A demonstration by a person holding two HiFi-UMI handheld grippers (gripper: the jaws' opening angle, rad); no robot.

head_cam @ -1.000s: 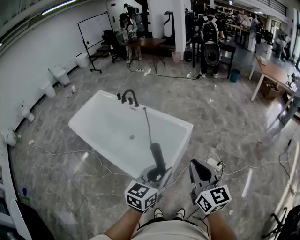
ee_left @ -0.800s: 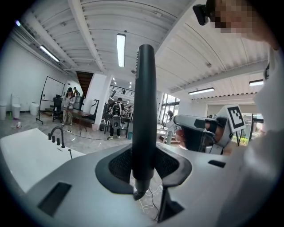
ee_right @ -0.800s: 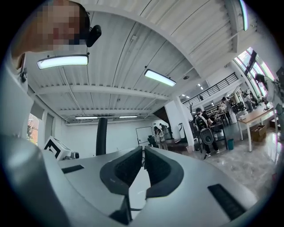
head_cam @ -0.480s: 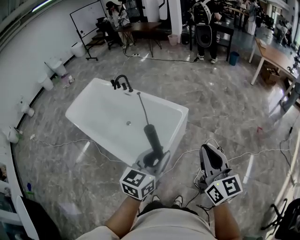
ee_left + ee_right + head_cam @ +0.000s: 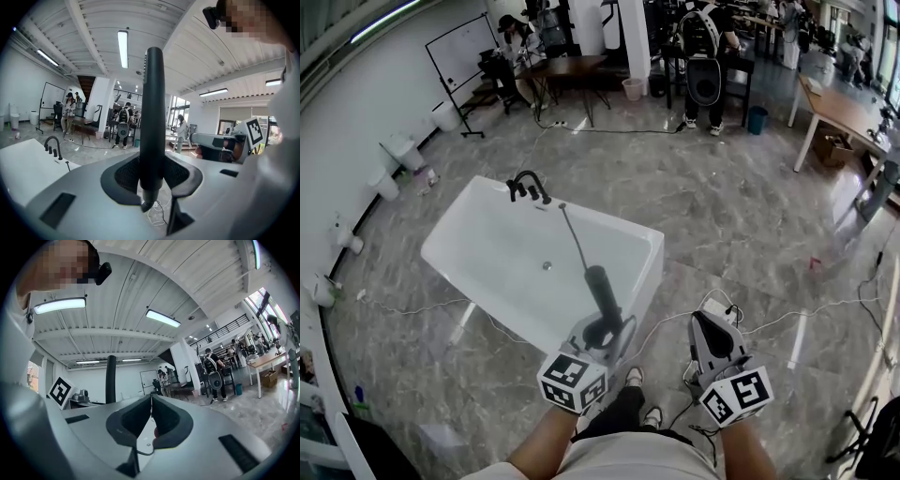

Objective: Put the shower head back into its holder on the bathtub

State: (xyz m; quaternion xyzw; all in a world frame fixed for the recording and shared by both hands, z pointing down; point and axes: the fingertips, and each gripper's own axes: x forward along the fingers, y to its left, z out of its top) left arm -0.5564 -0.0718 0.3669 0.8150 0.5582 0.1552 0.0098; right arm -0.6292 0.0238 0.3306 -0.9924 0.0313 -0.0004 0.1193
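The white bathtub (image 5: 487, 246) stands on the marble floor ahead of me, its black faucet (image 5: 528, 186) on the far rim. My left gripper (image 5: 602, 328) is shut on the black shower head (image 5: 603, 291), which sticks up over the tub's near rim. Its hose (image 5: 573, 234) runs back toward the faucet. In the left gripper view the shower head (image 5: 153, 108) stands upright between the pads of the left gripper (image 5: 152, 172), with the faucet (image 5: 52, 146) far to the left. My right gripper (image 5: 708, 328) hangs beside it over the floor, and in its own view the right gripper (image 5: 151, 403) is shut and empty.
White cables (image 5: 422, 305) and a power strip (image 5: 719, 307) lie on the floor around the tub's near end. Toilets (image 5: 398, 150) line the left wall. Desks, a whiteboard (image 5: 459, 56) and people (image 5: 703, 56) fill the far side. A wooden table (image 5: 839, 105) stands at the right.
Both grippers have travelled along with me, and the tub and faucet have slid a little left in the head view. The grip on the shower head is unchanged; the right jaws stay closed.
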